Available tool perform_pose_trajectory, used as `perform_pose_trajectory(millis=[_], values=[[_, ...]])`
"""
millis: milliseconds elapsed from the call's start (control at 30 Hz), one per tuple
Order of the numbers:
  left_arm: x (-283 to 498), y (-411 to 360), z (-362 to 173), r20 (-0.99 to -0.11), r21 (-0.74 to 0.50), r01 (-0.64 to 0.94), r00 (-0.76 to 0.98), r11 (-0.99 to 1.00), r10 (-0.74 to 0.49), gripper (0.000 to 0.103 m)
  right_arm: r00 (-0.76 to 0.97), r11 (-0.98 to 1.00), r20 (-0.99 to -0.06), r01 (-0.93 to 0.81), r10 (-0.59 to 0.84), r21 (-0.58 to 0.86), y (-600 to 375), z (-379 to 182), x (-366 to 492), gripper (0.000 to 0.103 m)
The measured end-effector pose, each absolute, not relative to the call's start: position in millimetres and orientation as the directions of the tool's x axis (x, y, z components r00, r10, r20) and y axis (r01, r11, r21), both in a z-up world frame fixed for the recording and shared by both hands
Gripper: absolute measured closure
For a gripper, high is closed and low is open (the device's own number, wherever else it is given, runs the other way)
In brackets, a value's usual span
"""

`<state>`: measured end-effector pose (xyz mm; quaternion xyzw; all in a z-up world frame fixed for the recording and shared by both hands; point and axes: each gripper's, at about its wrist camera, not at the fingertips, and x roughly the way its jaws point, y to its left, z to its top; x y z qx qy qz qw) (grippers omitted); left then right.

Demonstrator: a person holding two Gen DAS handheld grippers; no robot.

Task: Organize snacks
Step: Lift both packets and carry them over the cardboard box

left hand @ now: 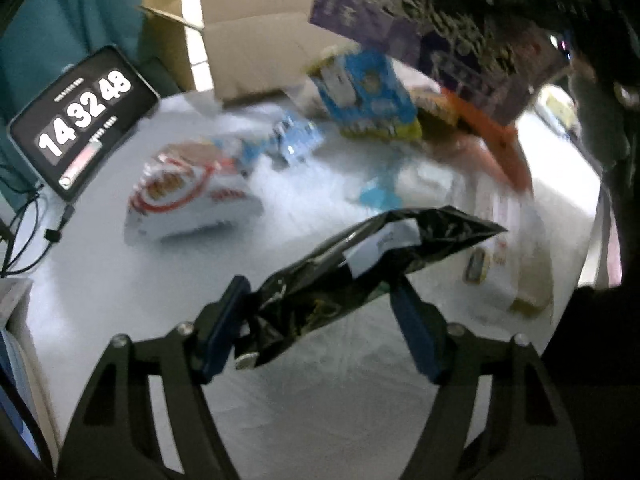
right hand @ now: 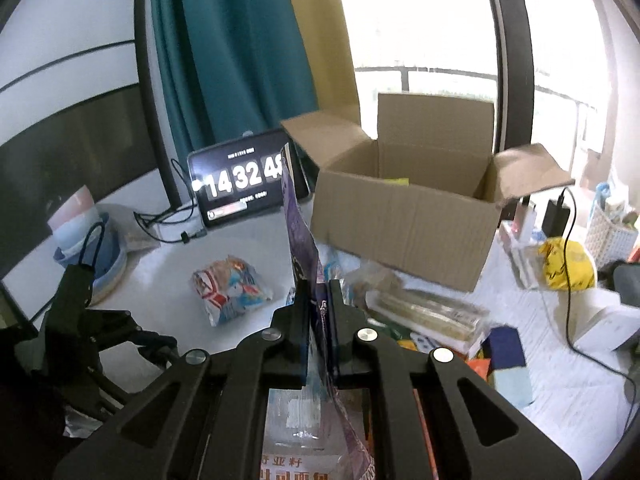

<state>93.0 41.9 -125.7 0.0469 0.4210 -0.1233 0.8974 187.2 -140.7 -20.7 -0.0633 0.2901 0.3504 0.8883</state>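
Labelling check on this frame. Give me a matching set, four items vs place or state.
1. black snack bag
2. purple packet
3. cardboard box
4. red-and-white bag

a. lying on the table
b. flaps open
c. clamped in the right hand-held gripper
d. between the fingers of the left hand-held gripper

Pairs: 1-d, 2-c, 3-b, 4-a

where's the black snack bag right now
In the left wrist view the black snack bag sits low and central, between the left gripper's blue fingers, above the white table, nearer than the red-and-white packet.
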Motion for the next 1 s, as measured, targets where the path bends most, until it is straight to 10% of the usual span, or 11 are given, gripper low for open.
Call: perform_pose_trajectory(millis=[1000], values=[[205,72,-16,-0.54,-0.037,0.089,0.836,0.995,-0.095,0.03,0.735,0.815,-0.415,-0.579,0.536,0.027,-177,44,262,0.094]])
